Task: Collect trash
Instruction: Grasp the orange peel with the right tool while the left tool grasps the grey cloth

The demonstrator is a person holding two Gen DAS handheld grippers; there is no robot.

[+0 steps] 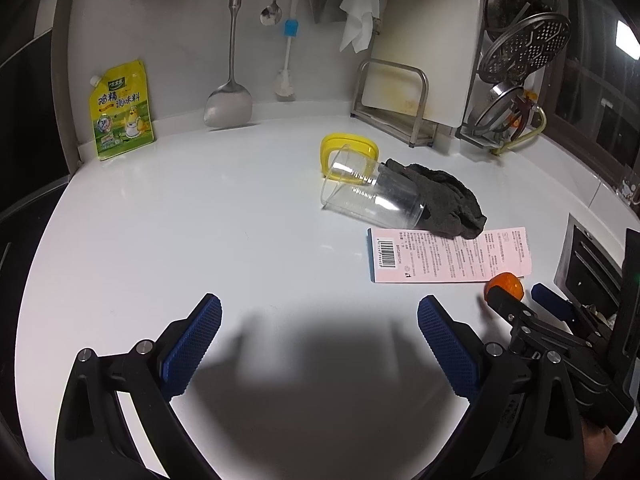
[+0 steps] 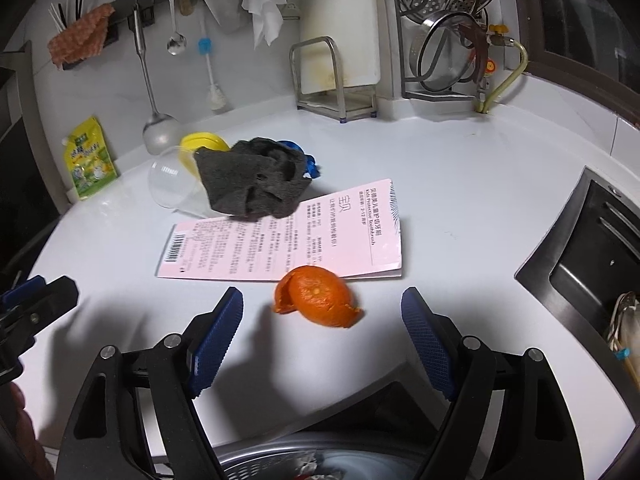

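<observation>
The left gripper (image 1: 319,336) hovered low over the glossy white countertop (image 1: 200,220), its two blue-padded tongs spread wide with nothing between them. The right gripper (image 2: 322,328) was held the same way, tongs spread apart and pinching nothing, pointing at the orange citrus peel (image 2: 318,296), which lay on the counter just ahead of the gap between its fingertips and touched neither pad. In the left wrist view the right gripper (image 1: 524,300) showed at the far right edge, with the peel (image 1: 506,285) just beyond its tips.

There was one peel, lying at the near edge of one pink printed cardboard package card (image 2: 288,240) with a barcode. One dark grey crumpled cloth (image 2: 252,180) rested partly on that card and against one clear plastic cup (image 1: 372,196) lying on its side, which had one yellow lid (image 1: 348,148) behind it. One yellow-green seasoning pouch (image 1: 122,112) stood against the wall, near one hanging steel spatula (image 1: 229,100).

Only the right wrist view showed a blue item (image 2: 310,162) behind the cloth, the steel sink (image 2: 592,256) at right, and the rim of a metal bin (image 2: 280,456) below the counter edge. Only the left wrist view showed the cup's full length.
</observation>
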